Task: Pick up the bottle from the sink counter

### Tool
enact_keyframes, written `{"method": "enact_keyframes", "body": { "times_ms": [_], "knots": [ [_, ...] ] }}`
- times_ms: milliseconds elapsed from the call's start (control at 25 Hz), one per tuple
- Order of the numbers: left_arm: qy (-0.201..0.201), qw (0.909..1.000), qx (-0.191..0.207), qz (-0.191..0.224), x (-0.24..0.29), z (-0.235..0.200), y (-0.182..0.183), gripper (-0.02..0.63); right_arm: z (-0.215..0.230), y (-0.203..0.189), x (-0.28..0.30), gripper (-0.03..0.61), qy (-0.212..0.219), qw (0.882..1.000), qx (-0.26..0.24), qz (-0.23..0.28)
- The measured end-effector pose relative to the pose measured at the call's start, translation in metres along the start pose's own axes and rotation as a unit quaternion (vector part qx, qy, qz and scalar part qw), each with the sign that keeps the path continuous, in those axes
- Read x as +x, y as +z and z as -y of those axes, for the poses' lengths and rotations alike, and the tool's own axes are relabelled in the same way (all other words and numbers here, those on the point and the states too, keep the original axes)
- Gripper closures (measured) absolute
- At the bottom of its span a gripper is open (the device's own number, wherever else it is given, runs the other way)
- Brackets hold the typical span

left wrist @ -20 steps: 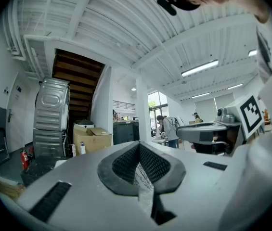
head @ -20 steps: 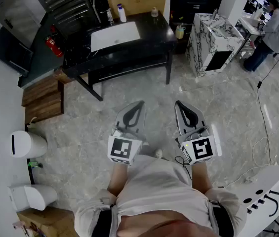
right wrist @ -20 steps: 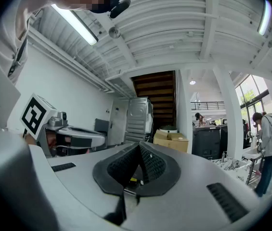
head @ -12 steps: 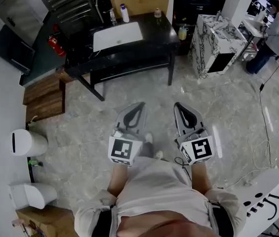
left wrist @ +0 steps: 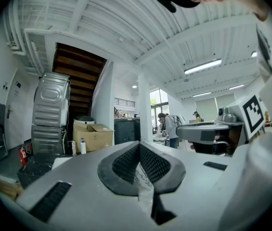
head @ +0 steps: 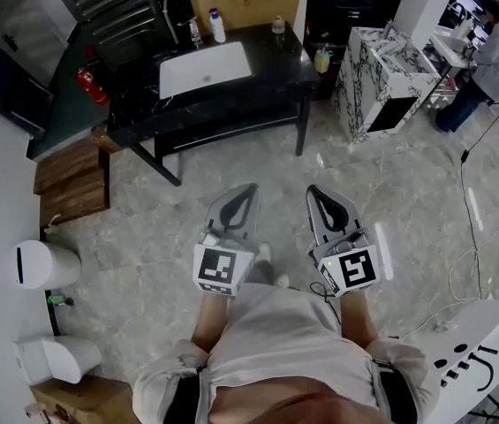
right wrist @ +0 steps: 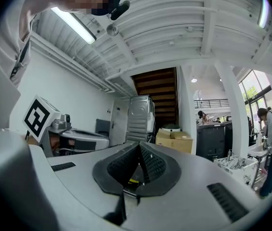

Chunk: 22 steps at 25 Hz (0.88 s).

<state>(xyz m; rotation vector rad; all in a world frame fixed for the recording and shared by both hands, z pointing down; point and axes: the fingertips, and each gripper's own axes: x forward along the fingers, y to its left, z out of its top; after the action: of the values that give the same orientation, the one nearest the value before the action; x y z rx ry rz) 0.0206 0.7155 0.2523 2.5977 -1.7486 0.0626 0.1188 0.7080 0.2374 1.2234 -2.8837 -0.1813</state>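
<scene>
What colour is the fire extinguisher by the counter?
The fire extinguisher is red; the head view shows it best.

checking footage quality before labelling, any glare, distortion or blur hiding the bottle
Head view: sharp, evenly lit, pale reflections on the glossy floor; the bottle is small but clear on the black counter. Left gripper view: heavy fisheye with black corners, bottle tiny beside the cardboard box. Right gripper view: same fisheye, ceiling tube light blown out, bottle not made out.
</scene>
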Motion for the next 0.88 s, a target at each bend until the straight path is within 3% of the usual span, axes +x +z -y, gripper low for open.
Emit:
{"method": "enact_keyframes", "body": {
  "times_ms": [880],
  "knots": [
    [-0.056, 0.9984, -0.004, -0.005, 0.089, -0.096, -0.010, 0.612, 0.024, -0.020, 0.119, 0.581, -0.044, 0.998, -0.018, -0.038]
  ]
}}
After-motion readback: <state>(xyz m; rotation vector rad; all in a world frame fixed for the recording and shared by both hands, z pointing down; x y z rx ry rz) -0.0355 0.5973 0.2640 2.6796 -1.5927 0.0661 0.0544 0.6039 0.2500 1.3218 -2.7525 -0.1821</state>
